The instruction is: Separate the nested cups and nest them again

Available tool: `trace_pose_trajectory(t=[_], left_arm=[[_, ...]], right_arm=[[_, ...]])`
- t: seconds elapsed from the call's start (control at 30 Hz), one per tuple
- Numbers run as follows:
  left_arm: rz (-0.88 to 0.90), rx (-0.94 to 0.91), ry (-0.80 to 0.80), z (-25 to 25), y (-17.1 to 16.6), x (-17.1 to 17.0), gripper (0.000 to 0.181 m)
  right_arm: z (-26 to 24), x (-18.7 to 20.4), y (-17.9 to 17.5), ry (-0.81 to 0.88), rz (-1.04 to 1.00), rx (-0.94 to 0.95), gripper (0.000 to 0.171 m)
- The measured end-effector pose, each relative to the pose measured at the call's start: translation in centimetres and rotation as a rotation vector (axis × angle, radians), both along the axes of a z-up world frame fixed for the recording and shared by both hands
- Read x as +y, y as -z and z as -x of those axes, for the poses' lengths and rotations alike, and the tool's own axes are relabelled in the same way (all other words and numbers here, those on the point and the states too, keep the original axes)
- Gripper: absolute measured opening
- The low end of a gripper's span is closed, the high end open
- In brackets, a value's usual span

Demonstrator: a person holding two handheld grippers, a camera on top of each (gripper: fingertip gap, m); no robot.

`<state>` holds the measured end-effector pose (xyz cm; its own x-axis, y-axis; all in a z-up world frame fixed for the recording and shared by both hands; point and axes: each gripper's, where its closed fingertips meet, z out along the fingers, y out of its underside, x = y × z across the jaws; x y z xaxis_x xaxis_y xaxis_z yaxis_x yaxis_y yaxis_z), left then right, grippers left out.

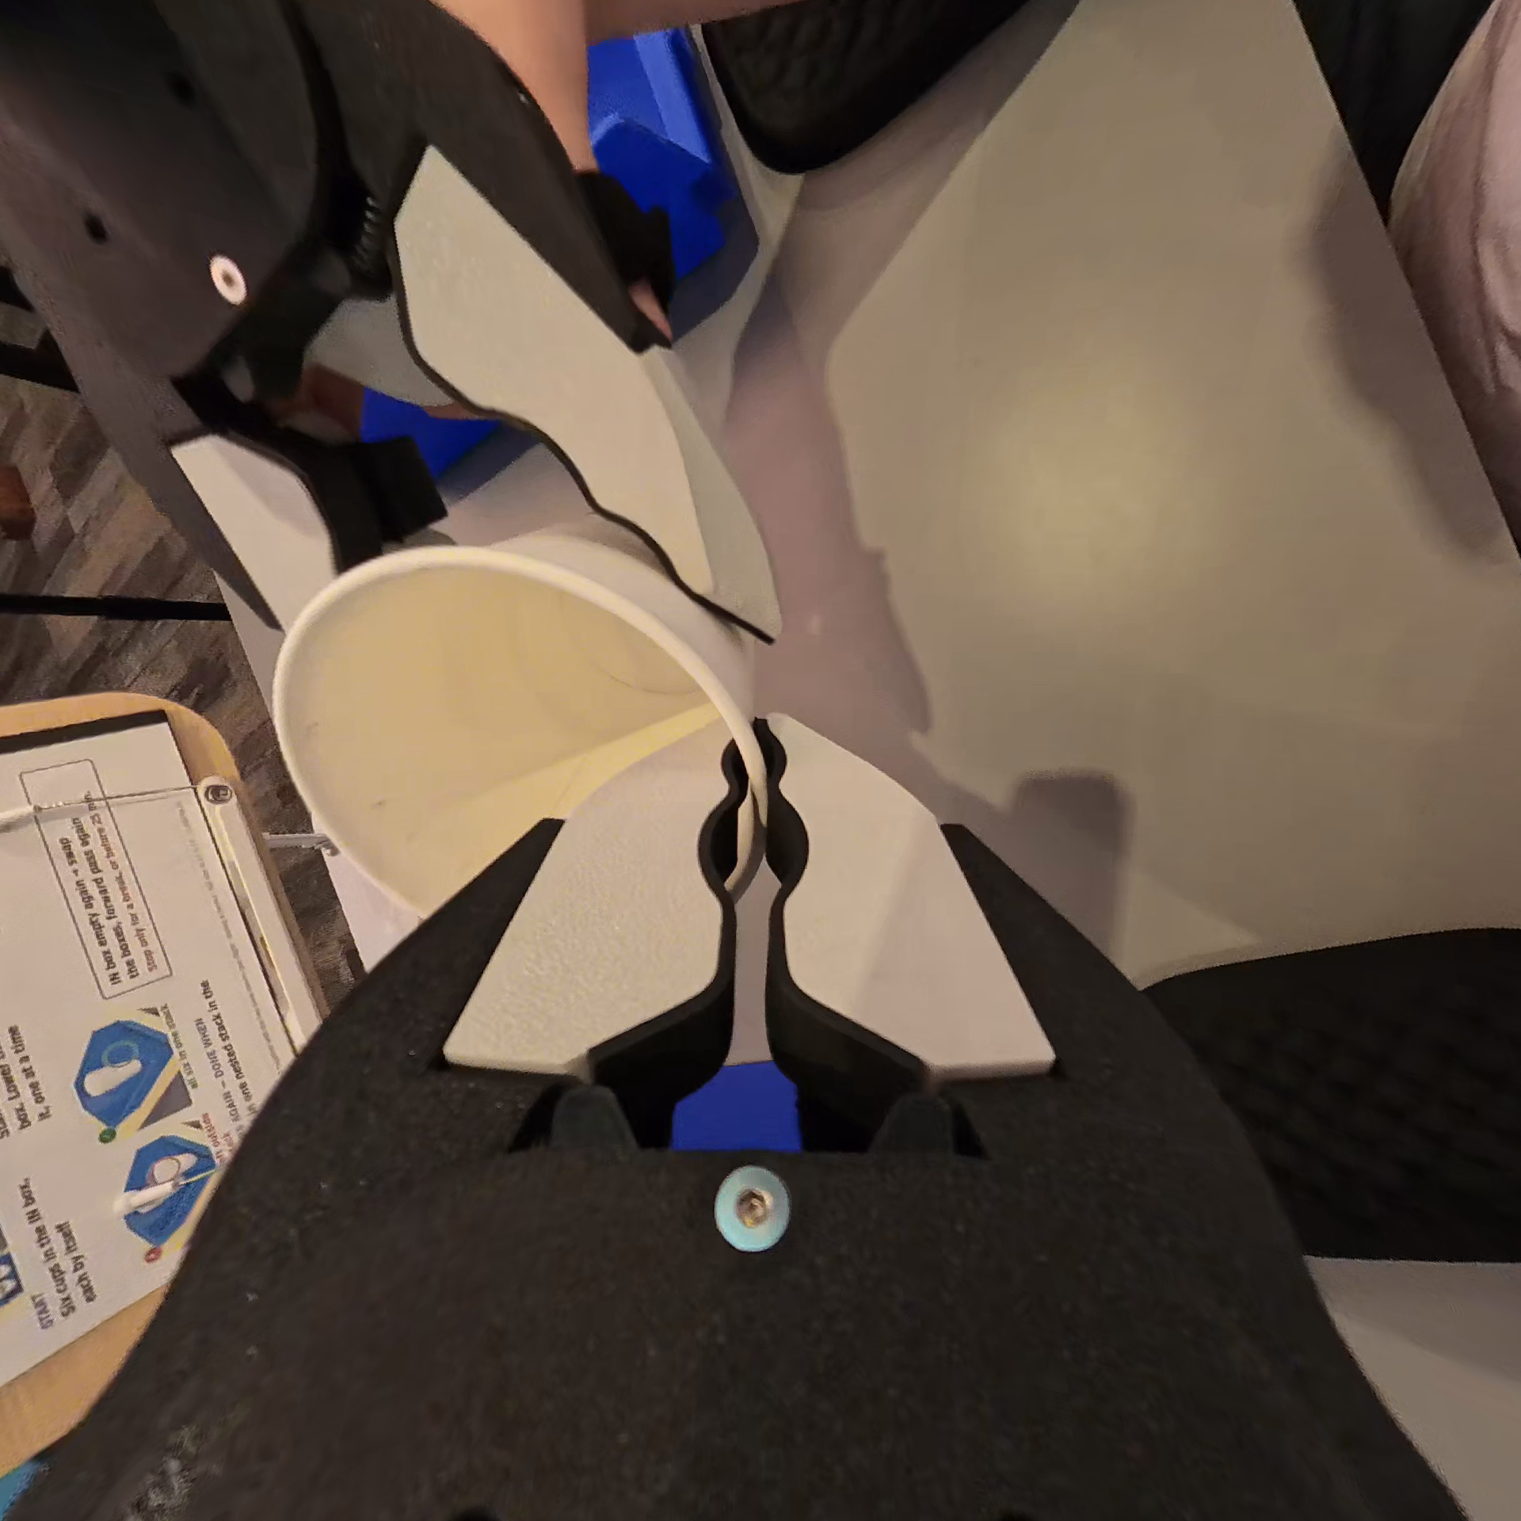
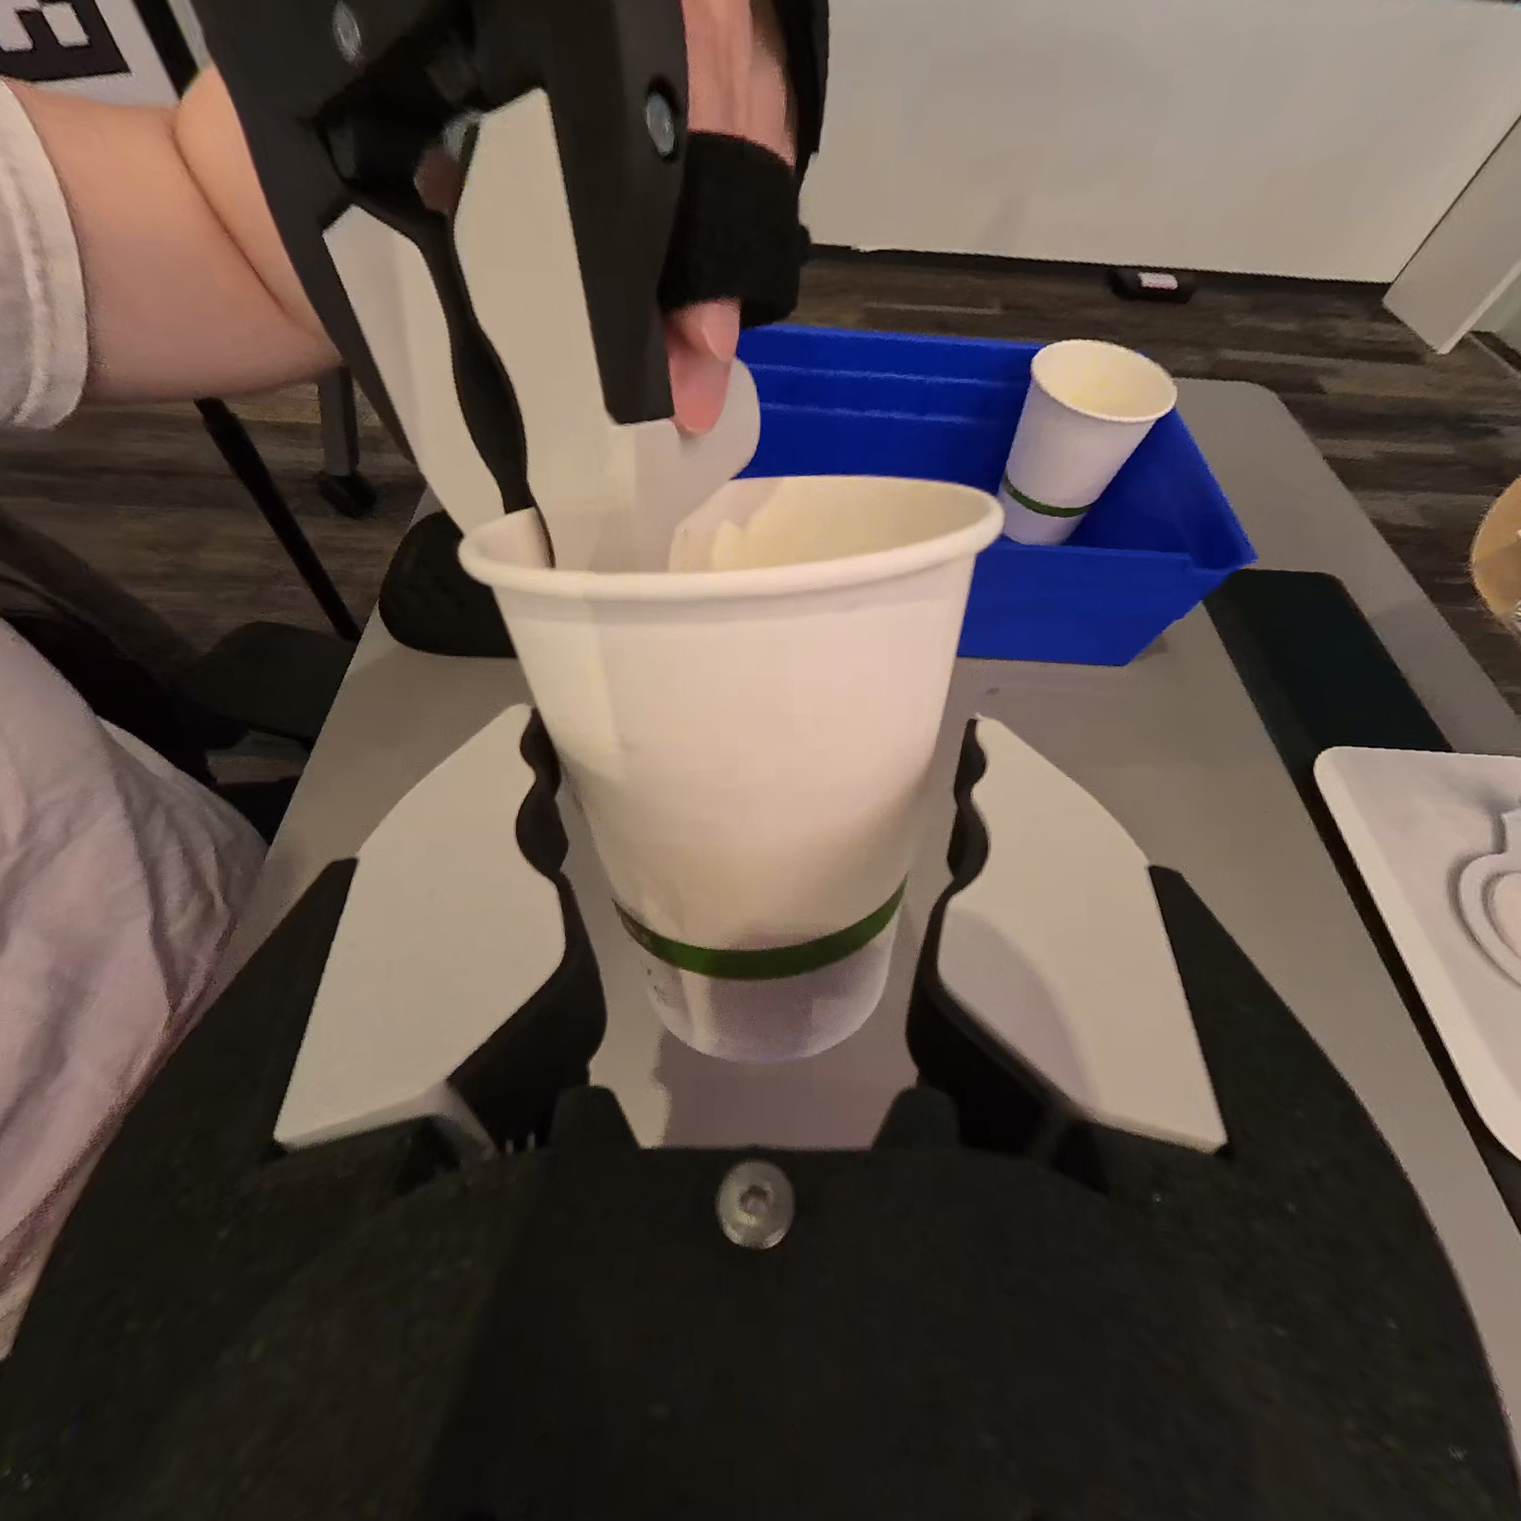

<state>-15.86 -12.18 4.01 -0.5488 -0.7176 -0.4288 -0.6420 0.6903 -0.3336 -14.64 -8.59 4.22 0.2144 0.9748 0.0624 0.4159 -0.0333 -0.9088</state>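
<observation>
White paper with a green band near its base: the cup [image 2: 741,757] hangs above the grey table [image 2: 1095,708], caught between both tools. The left gripper [image 1: 755,811] comes down from above and has its two fingers pinched together on the cup's rolled rim [image 1: 753,815], one finger inside the mouth and one outside. In the right wrist view that same pinch sits at the near-left part of the rim, with a gloved hand [image 2: 724,239] wrapped around the handle above it.

The right gripper [image 2: 753,811] is spread wide, its fingers standing to either side of the cup's lower half. The left pad seems to touch or nearly touch the wall, while a narrow gap shows at the right pad, so it brackets the cup rather than clamps it. The cup's bottom floats just ahead of the gripper's throat, clear of the tabletop.

Beyond the fingertips and to the right stands a blue bin [image 2: 1095,593] on the table, and a second banded cup [image 2: 1078,444] leans tilted against its far right corner. At the far right edge lies a pale tray [image 2: 1416,889]. From the left tool's side, a printed instruction sheet [image 1: 123,988] on a wooden board lies off to its left.
</observation>
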Motion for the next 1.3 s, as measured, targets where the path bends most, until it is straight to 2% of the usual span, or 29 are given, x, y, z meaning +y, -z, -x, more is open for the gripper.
trace_pose_trajectory(t=[0.3,0.47,0.6,0.7,0.77,0.87,0.93,0.97,1.03,1.1,1.3], left_arm=[[0.003,0.038,-0.003,-0.1,0.8,-0.7,0.001],[-0.010,-0.078,-0.082,-0.8,-0.6,0.3,0.025],[-0.049,-0.249,-0.227,-0.7,-2.7,2.4,0.034],[-0.002,-0.322,-0.286,0.1,-3.0,2.5,0.037],[-0.019,-0.333,-0.327,1.2,-2.6,2.9,0.038],[-0.031,-0.318,-0.367,2.7,-1.6,3.0,0.037],[-0.041,-0.305,-0.383,3.4,-0.9,2.9,0.037],[-0.045,-0.299,-0.386,3.6,-0.7,2.8,0.037],[-0.048,-0.298,-0.390,3.8,-0.5,2.8,0.037],[-0.043,-0.306,-0.389,3.7,-0.6,2.6,0.037],[-0.046,-0.307,-0.388,3.6,-0.6,2.7,0.036]], right_arm=[[0.4,-1.0,1.7,-0.071,0.043,-0.070,0.088],[0.4,-0.8,2.0,-0.075,0.052,-0.075,0.087],[-1.9,1.3,2.0,0.013,0.065,-0.061,0.087],[-6.1,4.3,1.3,0.170,0.088,-0.009,0.087],[-10.3,6.4,-1.2,0.318,0.047,0.122,0.087],[-20.6,9.8,-5.1,0.707,-0.198,0.264,0.087],[-27.4,10.3,-5.6,0.923,-0.346,0.263,0.087],[-29.8,10.3,-5.1,0.983,-0.344,0.278,0.087],[-32.7,10.5,-3.2,1.035,-0.234,0.320,0.087],[-34.4,10.8,-2.1,1.061,-0.207,0.378,0.087],[-36.1,10.9,0.9,1.070,-0.136,0.306,0.088]])
